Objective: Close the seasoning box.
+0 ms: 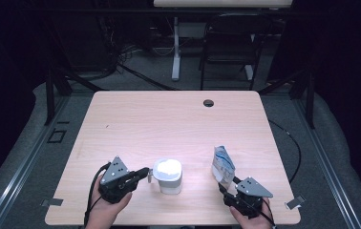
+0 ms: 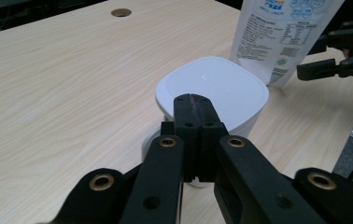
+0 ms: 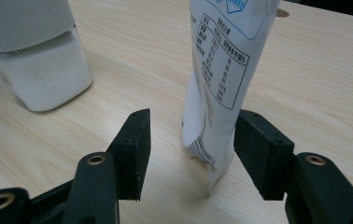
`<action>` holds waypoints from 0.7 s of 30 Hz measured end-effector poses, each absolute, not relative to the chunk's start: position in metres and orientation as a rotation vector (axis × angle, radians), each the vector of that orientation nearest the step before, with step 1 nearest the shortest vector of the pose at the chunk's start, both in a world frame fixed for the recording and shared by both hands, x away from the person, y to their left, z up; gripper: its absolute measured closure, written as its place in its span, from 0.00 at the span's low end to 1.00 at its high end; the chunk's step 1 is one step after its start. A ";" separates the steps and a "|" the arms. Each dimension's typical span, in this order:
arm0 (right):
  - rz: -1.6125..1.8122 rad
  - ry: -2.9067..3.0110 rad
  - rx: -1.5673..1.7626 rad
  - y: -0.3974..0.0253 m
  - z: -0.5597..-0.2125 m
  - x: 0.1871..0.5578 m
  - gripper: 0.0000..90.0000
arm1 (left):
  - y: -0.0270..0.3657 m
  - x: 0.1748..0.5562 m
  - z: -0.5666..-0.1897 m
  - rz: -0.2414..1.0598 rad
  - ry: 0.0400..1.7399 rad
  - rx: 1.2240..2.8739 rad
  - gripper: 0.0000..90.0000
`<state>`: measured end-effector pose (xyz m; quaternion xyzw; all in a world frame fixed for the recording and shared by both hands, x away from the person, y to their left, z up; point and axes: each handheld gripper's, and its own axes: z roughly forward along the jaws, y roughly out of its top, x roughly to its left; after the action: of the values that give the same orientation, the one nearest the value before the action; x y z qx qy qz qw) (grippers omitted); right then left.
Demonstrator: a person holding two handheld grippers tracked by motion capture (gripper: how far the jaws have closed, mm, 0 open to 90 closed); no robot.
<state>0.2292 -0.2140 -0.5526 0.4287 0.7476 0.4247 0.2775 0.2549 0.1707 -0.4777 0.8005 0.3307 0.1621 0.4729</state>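
Steadying white container [image 1: 168, 176] near front edge of tabletop [image 1: 135, 124], left gripper [image 1: 140, 174] at its handle side, pouch [image 1: 222, 163] upright just right, right gripper [image 1: 227, 187] at its base; dark room, chair [image 1: 228, 43] beyond

Left gripper view: fingers [image 2: 194, 122] pressed together, maybe on handle; keep firm

Right gripper view: fingers [image 3: 135, 144] wide apart, straddling pouch, nothing held; close low, squarely

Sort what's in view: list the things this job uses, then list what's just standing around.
In use:
- white lidded container; the left gripper is shut at its side
- printed pouch, standing upright between the open right gripper jaws

Not in use:
- black chair beyond the table
- white table leg beside the chair
- cables on the floor
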 end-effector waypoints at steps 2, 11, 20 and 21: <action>1.137 2.006 1.146 -0.215 -0.553 0.229 0.51 | 0.175 0.256 -0.478 0.401 0.822 1.950 1.00; 1.125 2.011 1.169 -0.220 -0.554 0.227 0.51 | 0.191 0.265 -0.485 0.399 0.889 1.931 1.00; 1.095 2.032 1.206 -0.226 -0.561 0.229 0.49 | 0.207 0.273 -0.496 0.401 0.967 1.911 1.00; 1.085 2.037 1.209 -0.226 -0.561 0.229 0.49 | 0.210 0.275 -0.498 0.403 0.981 1.908 1.00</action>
<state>0.2289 -0.2262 -0.5610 0.4473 0.7539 0.4016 0.2650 0.2747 0.2097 -0.4976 0.7757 0.3986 0.1636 0.4611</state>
